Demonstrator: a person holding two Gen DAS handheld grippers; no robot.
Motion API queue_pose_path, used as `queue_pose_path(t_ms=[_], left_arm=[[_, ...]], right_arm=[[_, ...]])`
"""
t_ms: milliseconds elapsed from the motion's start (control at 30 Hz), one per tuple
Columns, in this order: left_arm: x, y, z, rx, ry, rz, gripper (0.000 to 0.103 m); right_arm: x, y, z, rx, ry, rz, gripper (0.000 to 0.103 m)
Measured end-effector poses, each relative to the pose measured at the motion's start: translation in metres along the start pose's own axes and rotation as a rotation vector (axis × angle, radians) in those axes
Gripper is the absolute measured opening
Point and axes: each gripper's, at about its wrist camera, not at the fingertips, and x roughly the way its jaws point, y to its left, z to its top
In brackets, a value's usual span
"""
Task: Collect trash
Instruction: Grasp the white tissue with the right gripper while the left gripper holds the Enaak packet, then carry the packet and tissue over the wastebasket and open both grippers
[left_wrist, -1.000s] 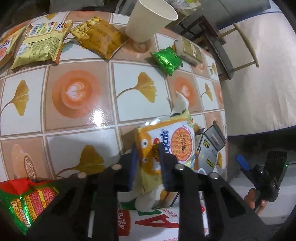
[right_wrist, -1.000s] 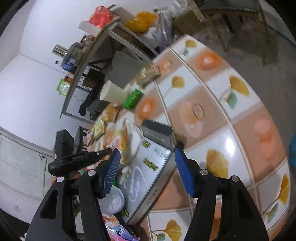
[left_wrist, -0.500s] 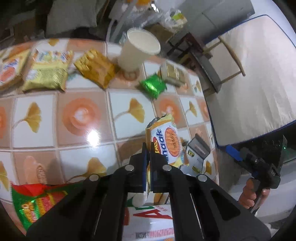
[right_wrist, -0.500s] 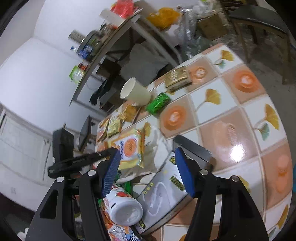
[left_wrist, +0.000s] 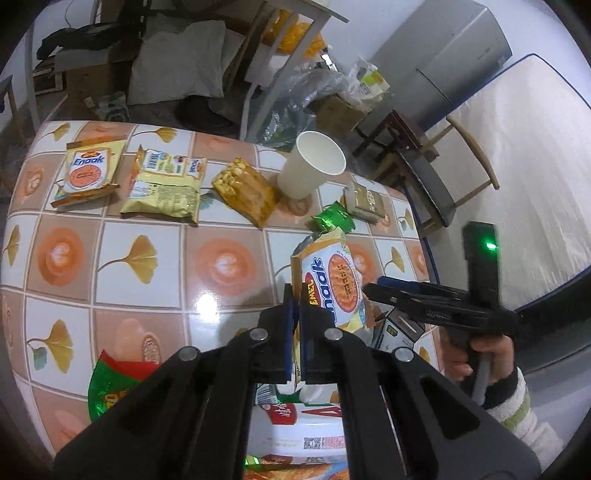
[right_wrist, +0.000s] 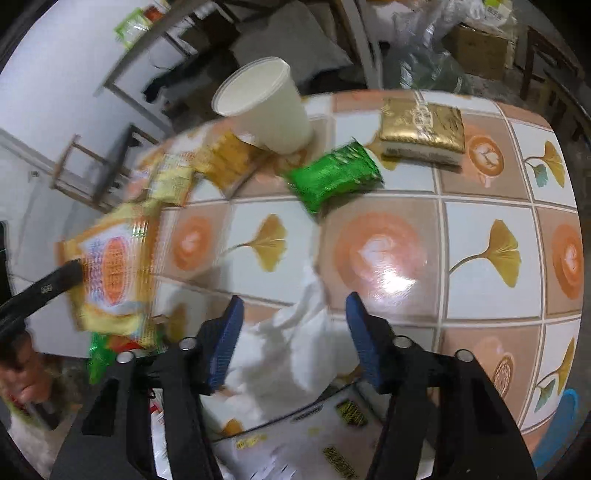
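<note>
Left wrist: tiled table (left_wrist: 147, 295), littered wrappers (left_wrist: 164, 184)

We see a glossy desk (left_wrist: 122, 295), its smooth tile-printed top throwing back a bright glare. The paper cup (left_wrist: 310, 170) looks matt. The green packet (right_wrist: 332, 177) and gold packet (right_wrist: 421, 129) shine like crinkled foil, and the orange snack wrapper (left_wrist: 332, 288) is glossy plastic film. Crumpled white tissue (right_wrist: 288, 354) looks soft and matt. Each claw (right_wrist: 293, 343) is matt black plastic with ribbed blue pads (right_wrist: 225, 339) and small metal pins.
</note>
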Motion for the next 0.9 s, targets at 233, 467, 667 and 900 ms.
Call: queue_pose_path(t_ms=[233, 467, 667, 900], left_arm=[[-0.007, -0.002, -0.002, 0.0, -0.03, 0.009, 0.001], [-0.025, -0.011, -0.002, 0.015, -0.076, 0.006, 0.001], [-0.05, -0.026, -0.004, 0.021, -0.129, -0.01, 0.001], [-0.088, -0.055, -0.016, 0.047, -0.191, -0.036, 0.001]], right_arm=[[0.02, -0.007, -0.003, 0.016, 0.035, 0.005, 0.01], [-0.028, 0.005, -0.012, -0.014, -0.105, 0.077, 0.007], [-0.078, 0.02, -0.016, -0.037, -0.213, 0.109, 0.006], [-0.148, 0.031, -0.036, -0.063, -0.352, 0.116, 0.006]])
